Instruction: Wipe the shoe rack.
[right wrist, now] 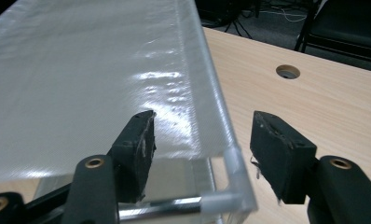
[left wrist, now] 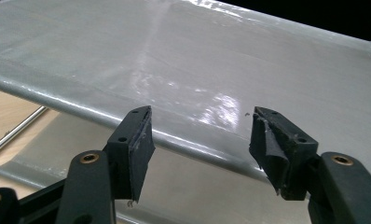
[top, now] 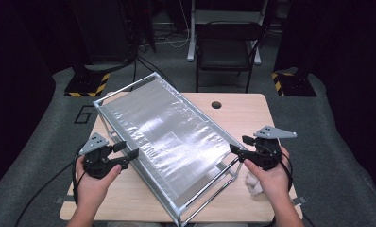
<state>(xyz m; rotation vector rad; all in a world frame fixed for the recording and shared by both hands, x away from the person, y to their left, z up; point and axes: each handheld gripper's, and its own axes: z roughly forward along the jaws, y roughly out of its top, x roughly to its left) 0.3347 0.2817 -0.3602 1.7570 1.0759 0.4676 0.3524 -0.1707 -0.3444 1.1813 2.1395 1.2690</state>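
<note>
Scene: a metal-framed rack (top: 169, 142) with a silvery plastic sheet (top: 162, 132) stretched over its top stands slanted across a light wooden table (top: 243, 116).
Position of the rack: it takes the middle of the table, the far corner near the back left edge and the near corner at the front edge, between the two hands.
Left gripper (top: 129, 152): held at the long left side of the rack, just beside the top rail. In the left gripper view the jaws stand apart with nothing between the pads; the sheet edge (left wrist: 174, 137) passes in front of them.
Right gripper (top: 238, 147): held at the right side, close to the near right corner (right wrist: 230, 161). The jaws are spread, one over the sheet and one over the table, and the pads do not press on anything.
Probable reason: one gripper at each side looks like preparation to take the rack or its cover from both sides together, so it stays balanced.
Edges: the sheet is folded over the rails and looks smooth and slippery, so a grip on the rail seems safer.
Free room: bare table at the right, around the cable hole (top: 217, 104); little room at the left and front edges.
Other: a crumpled white thing (top: 253, 183) lies under the right hand; I cannot tell what it is.
</note>
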